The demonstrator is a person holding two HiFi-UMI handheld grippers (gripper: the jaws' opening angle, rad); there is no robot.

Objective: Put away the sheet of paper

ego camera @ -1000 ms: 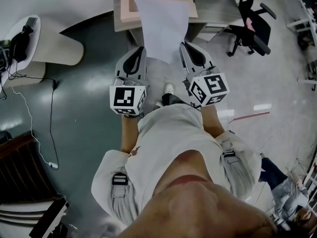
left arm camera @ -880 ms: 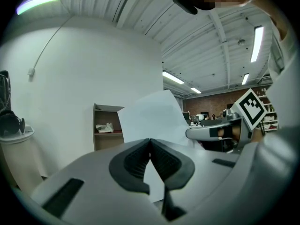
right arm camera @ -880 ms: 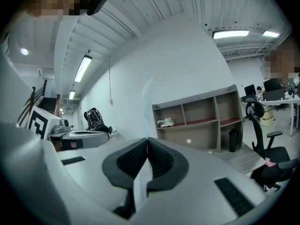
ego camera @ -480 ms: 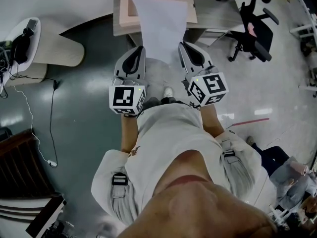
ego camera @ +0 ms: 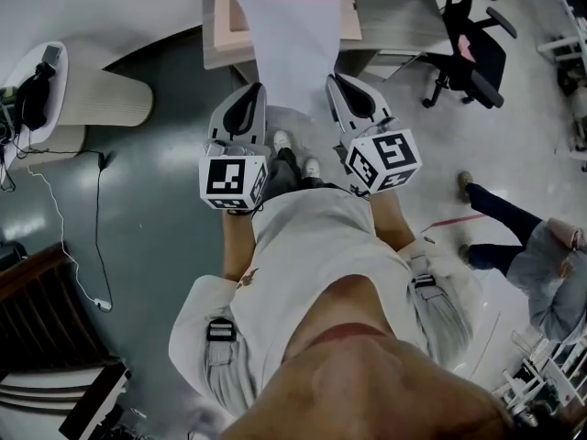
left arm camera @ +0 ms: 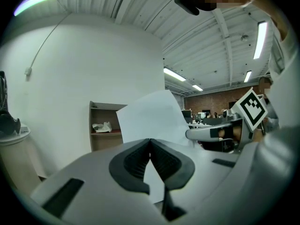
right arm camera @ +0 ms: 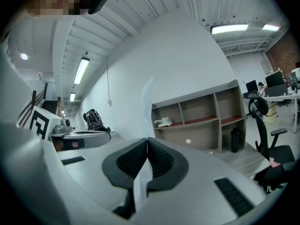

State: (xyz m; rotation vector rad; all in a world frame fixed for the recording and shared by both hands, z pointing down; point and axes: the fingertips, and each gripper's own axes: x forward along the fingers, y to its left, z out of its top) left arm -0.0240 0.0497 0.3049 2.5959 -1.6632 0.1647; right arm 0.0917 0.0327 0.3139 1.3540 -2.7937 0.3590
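I hold a white sheet of paper [ego camera: 293, 44] by its near edge, one gripper at each corner. My left gripper [ego camera: 254, 90] is shut on the left corner and my right gripper [ego camera: 336, 82] is shut on the right corner. The sheet reaches forward over the top of a wooden shelf unit [ego camera: 218, 27]. In the left gripper view the paper [left arm camera: 149, 116] rises from the closed jaws of my left gripper [left arm camera: 150, 143]. In the right gripper view the paper [right arm camera: 146, 102] shows nearly edge-on, pinched in my right gripper [right arm camera: 148, 143], with the shelf unit [right arm camera: 201, 121] ahead.
A black office chair [ego camera: 472, 49] stands right of the shelf unit. A round white stand [ego camera: 64, 90] with a black headset is at the left, and a cable [ego camera: 60, 218] trails over the floor. Another person [ego camera: 527, 246] walks at the right. Dark furniture [ego camera: 37, 310] sits at lower left.
Both grippers have carried the sheet forward towards the shelf unit. A person has walked into view at the right.
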